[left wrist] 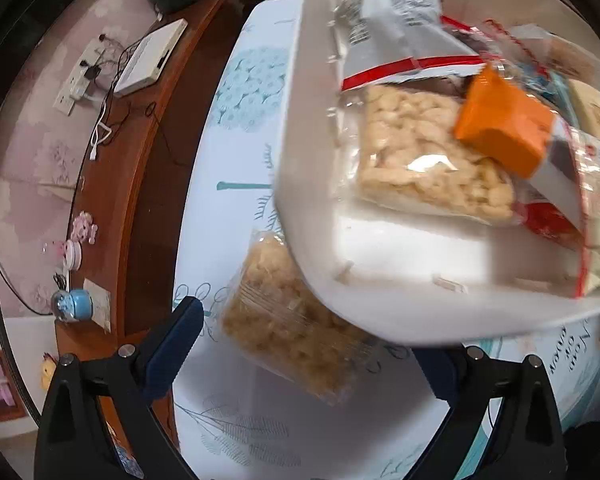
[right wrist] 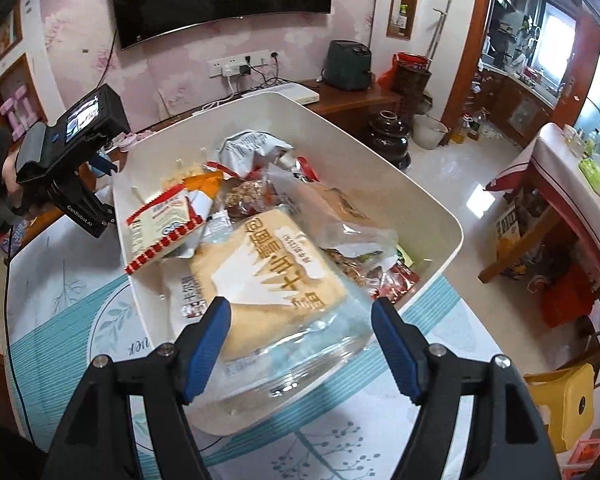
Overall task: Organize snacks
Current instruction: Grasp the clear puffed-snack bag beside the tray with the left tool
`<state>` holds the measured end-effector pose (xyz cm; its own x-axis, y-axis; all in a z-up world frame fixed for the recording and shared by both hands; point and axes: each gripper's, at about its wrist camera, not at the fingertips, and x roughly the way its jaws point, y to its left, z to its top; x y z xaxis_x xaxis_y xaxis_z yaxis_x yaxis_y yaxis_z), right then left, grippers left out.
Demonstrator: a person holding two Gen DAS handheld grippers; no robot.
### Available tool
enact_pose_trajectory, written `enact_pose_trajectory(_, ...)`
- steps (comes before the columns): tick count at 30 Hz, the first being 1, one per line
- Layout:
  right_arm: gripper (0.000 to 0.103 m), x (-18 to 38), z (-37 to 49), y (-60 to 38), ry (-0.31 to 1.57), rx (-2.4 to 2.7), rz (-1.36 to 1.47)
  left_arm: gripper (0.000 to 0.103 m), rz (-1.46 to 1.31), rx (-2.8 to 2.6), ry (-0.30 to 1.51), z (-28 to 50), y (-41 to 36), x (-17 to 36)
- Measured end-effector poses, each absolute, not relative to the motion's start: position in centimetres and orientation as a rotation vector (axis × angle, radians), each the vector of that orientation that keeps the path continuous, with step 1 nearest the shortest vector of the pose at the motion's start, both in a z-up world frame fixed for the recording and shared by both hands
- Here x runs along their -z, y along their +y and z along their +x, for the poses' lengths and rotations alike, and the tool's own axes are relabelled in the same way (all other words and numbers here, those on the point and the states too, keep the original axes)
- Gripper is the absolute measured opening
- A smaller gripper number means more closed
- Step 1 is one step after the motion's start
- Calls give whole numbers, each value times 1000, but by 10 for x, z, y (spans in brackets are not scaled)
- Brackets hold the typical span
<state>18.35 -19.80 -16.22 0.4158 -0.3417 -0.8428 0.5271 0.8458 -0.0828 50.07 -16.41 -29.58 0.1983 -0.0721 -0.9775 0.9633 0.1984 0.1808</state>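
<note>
A white bin (right wrist: 432,216) stands on the tablecloth, filled with several snack packets. A tan bread packet (right wrist: 276,280) in clear wrap lies over the bin's near rim. My right gripper (right wrist: 302,320) is open around it, and the pads do not press on it. A red-and-white packet (right wrist: 164,224) leans on the bin's left wall. In the left wrist view, a clear packet of puffed snack (left wrist: 284,320) lies on the table beside the bin's wall (left wrist: 308,160). My left gripper (left wrist: 308,356) points down over it, wide open and holding nothing. Another puffed packet (left wrist: 432,168) lies inside the bin.
A wooden sideboard (left wrist: 112,184) with a white box (left wrist: 152,56) and cables runs along the table's far edge. A person's hand holds the left gripper (right wrist: 104,166) left of the bin. A yellow stool (right wrist: 560,404) stands right of the table (right wrist: 80,304).
</note>
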Motion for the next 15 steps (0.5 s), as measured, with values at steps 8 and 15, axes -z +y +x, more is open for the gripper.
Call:
enact_pose_trajectory(8, 73, 159, 185, -211, 1007, 647, 175, 98, 1103, 980, 1036, 497, -168, 304)
enact_pose_trajectory(15, 73, 156, 186, -215, 1009, 653, 172, 92, 1047, 1025, 1055, 505, -161, 303)
